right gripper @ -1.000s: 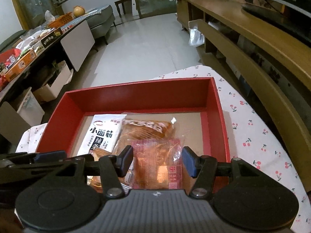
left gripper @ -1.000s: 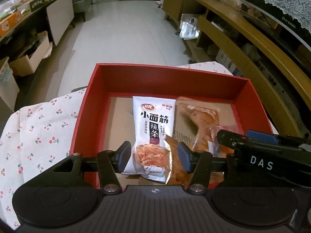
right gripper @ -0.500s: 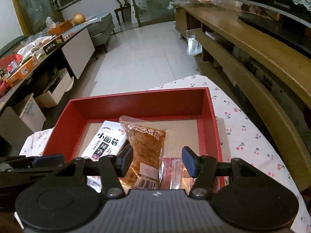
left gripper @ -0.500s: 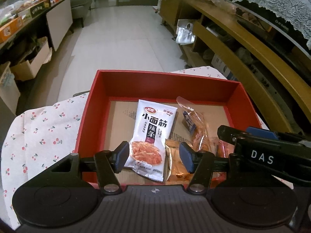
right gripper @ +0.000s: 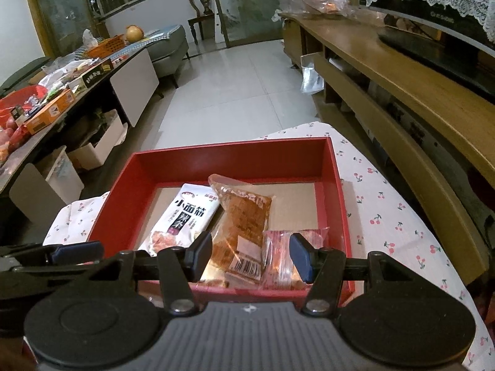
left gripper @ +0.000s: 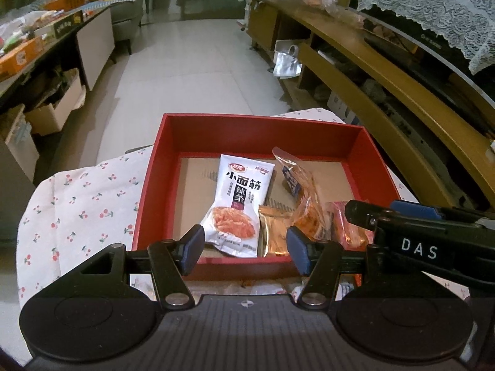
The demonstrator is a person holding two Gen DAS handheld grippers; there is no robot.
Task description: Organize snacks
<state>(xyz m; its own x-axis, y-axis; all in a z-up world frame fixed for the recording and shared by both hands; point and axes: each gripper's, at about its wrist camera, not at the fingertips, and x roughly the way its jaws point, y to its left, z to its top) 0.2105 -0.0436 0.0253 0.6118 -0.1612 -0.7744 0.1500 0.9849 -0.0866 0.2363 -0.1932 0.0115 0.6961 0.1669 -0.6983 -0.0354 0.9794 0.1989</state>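
A red box [left gripper: 263, 130] [right gripper: 235, 157] sits on a cherry-print cloth. Inside lie a white snack packet with black characters [left gripper: 239, 198] [right gripper: 182, 216], an orange-brown clear packet [left gripper: 304, 204] [right gripper: 244, 225], a small gold packet [left gripper: 273, 232] and a red clear packet [right gripper: 278, 259] [left gripper: 346, 228]. My left gripper [left gripper: 246, 249] is open and empty, above the box's near wall. My right gripper [right gripper: 250, 256] is open and empty, above the near wall too, and its body shows in the left wrist view [left gripper: 417, 241].
The cherry-print cloth [left gripper: 83, 210] [right gripper: 396, 216] covers a small table. A long wooden cabinet [right gripper: 417, 99] runs along the right. A cluttered dark table [right gripper: 62, 83] and cardboard boxes [left gripper: 55, 108] stand at the left. More wrapped snacks lie just below the box's near wall [left gripper: 247, 287].
Both grippers have drawn back and up from the box. The orange-brown packet now stands propped up, and more of the room shows.
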